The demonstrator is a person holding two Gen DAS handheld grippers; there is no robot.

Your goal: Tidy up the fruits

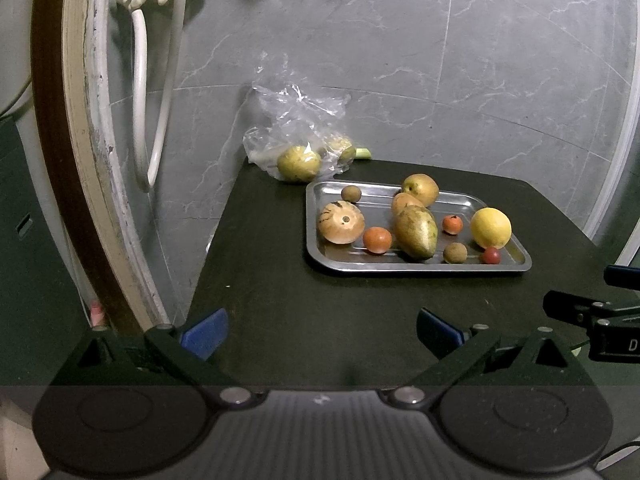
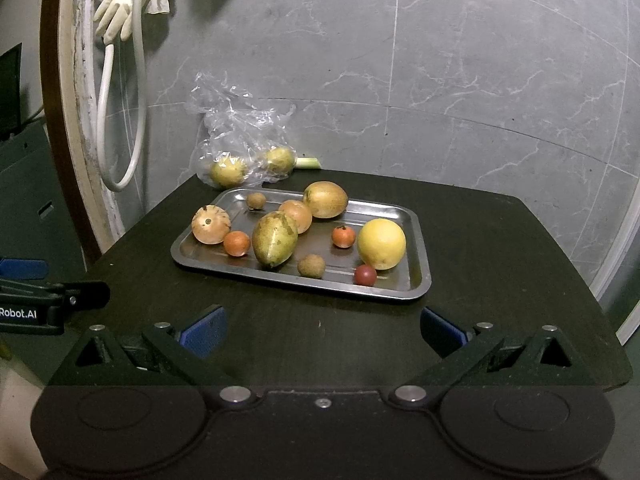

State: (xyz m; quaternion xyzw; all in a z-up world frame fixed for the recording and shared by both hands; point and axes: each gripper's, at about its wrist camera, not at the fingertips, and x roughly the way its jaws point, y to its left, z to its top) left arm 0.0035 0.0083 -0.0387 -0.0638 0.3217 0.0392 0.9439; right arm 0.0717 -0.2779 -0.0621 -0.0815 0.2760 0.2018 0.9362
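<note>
Left hand-held gripper (image 1: 320, 334) spread, empty; right hand-held gripper (image 2: 322, 330) spread, empty; fruits on steel tray (image 2: 416, 294)

The left gripper (image 1: 320, 334) hangs empty over the near edge of a dark table (image 1: 280, 300), its blue pads wide apart. Farther back, a metal tray (image 1: 416, 266) holds assorted fruit, including a yellow lemon (image 1: 490, 227) and a mango (image 1: 415, 231). Behind the tray lies a clear plastic bag (image 1: 296, 136).
</note>
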